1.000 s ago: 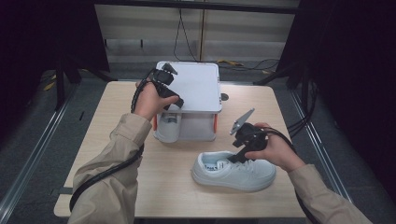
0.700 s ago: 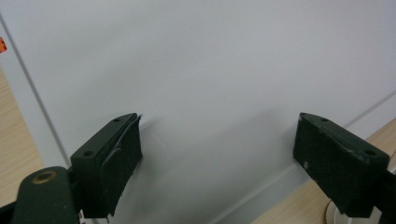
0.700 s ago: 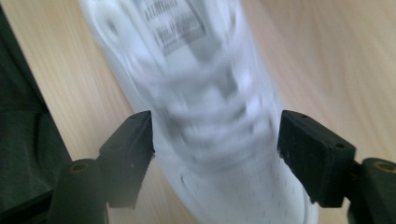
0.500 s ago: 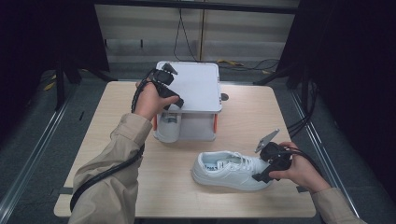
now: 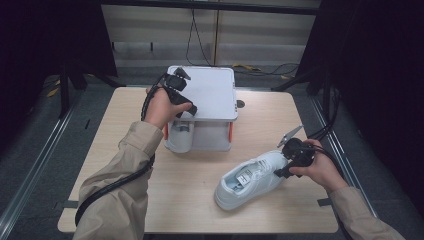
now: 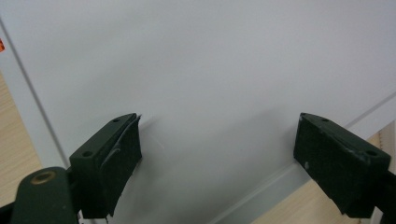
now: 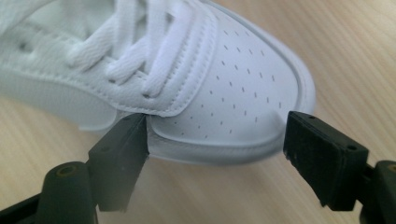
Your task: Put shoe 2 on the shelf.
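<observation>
The white shoe (image 5: pixel 250 178) lies on its sole at the near right of the surface (image 5: pixel 125 145), toe between the right gripper (image 7: pixel 215 140) jaws, which have just been closing yet stand apart. The left gripper (image 6: pixel 217 149), jaws apart, rests on the white box (image 5: pixel 207 92).

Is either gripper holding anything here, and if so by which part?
Nothing held. The right gripper straddles the white shoe's toe, jaws open. The left gripper is open over the white box lid.
</observation>
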Demonstrator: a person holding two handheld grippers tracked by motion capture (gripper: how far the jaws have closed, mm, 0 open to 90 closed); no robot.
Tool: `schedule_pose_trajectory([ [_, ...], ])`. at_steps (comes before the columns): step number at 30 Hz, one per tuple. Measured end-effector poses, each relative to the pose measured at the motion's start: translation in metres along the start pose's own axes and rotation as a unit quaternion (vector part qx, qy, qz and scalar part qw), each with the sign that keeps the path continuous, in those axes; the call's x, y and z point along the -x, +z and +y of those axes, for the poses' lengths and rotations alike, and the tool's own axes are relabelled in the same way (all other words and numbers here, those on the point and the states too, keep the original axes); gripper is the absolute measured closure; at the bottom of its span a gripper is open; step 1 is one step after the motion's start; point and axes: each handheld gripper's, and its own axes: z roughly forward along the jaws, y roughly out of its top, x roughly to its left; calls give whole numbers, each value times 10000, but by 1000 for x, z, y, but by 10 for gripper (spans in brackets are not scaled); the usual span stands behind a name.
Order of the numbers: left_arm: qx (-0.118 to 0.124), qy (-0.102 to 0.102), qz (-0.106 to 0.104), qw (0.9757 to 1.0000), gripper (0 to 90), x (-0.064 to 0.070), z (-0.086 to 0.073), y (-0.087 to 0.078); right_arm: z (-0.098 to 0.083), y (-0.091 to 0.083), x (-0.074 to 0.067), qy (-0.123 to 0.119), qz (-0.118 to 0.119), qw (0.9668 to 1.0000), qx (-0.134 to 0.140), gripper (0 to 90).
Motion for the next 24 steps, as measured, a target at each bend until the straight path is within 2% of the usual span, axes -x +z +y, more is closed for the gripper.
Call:
schedule_pose_trajectory([
  [4, -13, 34, -10, 10000, 145, 0, 0, 0, 10, 4, 13, 119, -107, 9999, -42, 208],
  [5, -6, 15, -21, 10000, 144, 0, 1, 0, 16, 6, 17, 204, -220, 9995, 4, 214],
  [8, -2, -1, -25, 10000, 143, 0, 1, 1, 22, 9, 21, 329, -301, 9989, 107, 239],
  [11, 5, 44, -19, 10000, 143, 0, 0, 0, 27, 10, 20, 387, -300, 9987, 126, 256],
  [12, 8, 43, -20, 10000, 143, 0, 0, 0, 26, 7, 19, 513, -254, 9983, 145, 256],
  [13, 11, 44, -22, 10000, 143, 0, 0, 0, 26, 4, 18, 632, -64, 9976, 266, 255],
  [14, 17, 47, -27, 10000, 143, 0, 0, 0, 26, 4, 18, 632, -64, 9976, 266, 255],
  [15, 20, 47, -27, 10000, 143, 0, 0, 0, 25, -1, 16, 753, 93, 9965, 343, 254],
  [16, 21, 47, -28, 10000, 143, 0, 0, 0, 25, -8, 13, 717, 51, 9967, 385, 249],
  [17, 26, 45, -29, 10000, 143, 0, 0, 0, 25, -19, 4, 675, 90, 9968, 426, 242],
  [19, 31, 42, -31, 10000, 143, 0, 0, 0, 26, -27, -6, 596, 219, 9970, 439, 228],
  [20, 32, 33, -21, 10000, 143, 0, 0, 0, 26, -27, -6, 596, 219, 9970, 439, 228],
  [23, 11, -1, -4, 10000, 143, 0, 1, 1, 31, -38, -24, 494, 308, 9973, 446, 227],
  [24, 0, 3, -9, 10000, 142, 0, 1, 1, 35, -43, -36, 416, 399, 9971, 487, 228],
])
